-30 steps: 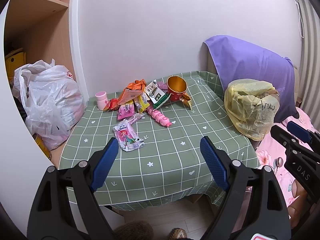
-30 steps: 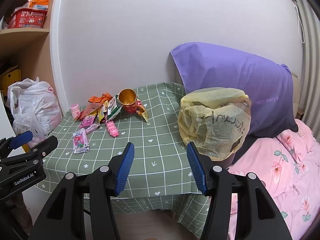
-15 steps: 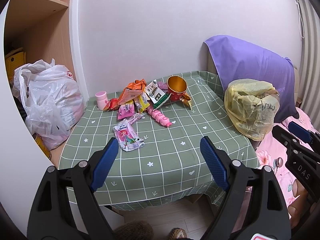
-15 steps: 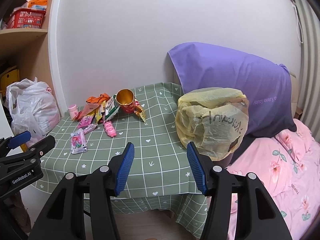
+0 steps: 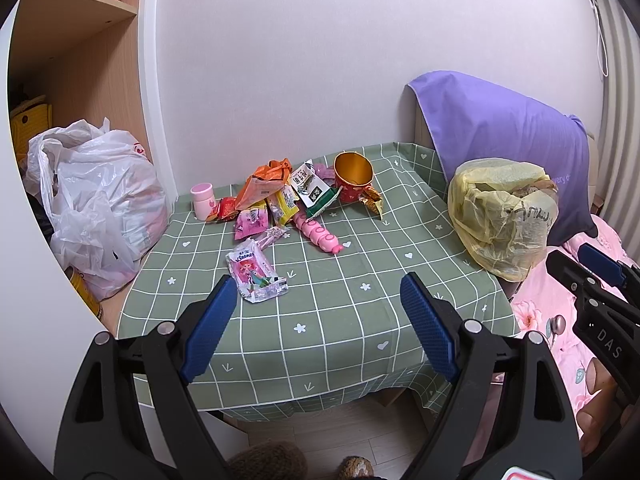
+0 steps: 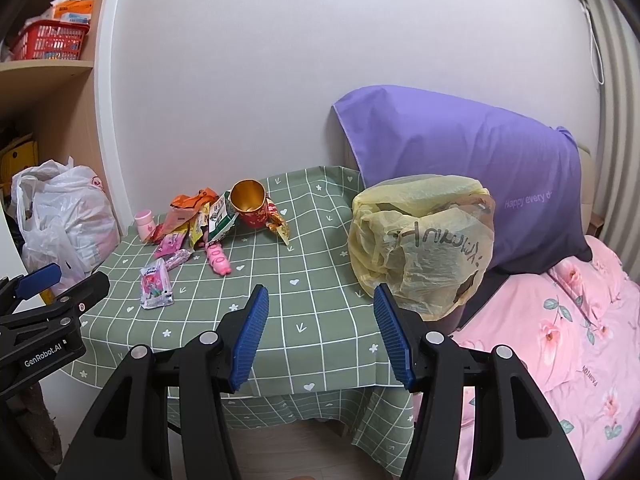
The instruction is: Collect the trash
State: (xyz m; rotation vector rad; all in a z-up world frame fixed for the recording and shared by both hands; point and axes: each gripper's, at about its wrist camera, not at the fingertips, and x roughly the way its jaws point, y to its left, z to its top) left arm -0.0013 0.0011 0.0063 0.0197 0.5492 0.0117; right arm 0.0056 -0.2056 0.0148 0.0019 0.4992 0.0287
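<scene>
A heap of wrappers (image 5: 276, 196) lies at the back of the green checked table (image 5: 352, 320), with a tipped red-and-gold cup (image 5: 352, 178), a pink tube toy (image 5: 320, 236) and a Kleenex tissue pack (image 5: 256, 274) nearer the front. A yellow trash bag (image 5: 500, 216) stands at the table's right edge. My left gripper (image 5: 316, 320) is open and empty over the front of the table. My right gripper (image 6: 320, 332) is open and empty, near the yellow bag (image 6: 420, 240). The wrappers (image 6: 192, 220) and cup (image 6: 250, 202) also show in the right wrist view.
A full white plastic bag (image 5: 100, 204) sits left of the table by a wooden shelf (image 5: 80, 8). A purple pillow (image 5: 500, 128) leans behind the yellow bag. A pink floral bed (image 6: 560, 320) is on the right. A small pink cup (image 5: 202, 200) stands at the back left.
My right gripper has drifted slightly to the right. My left gripper has barely moved. Nothing on the table has changed.
</scene>
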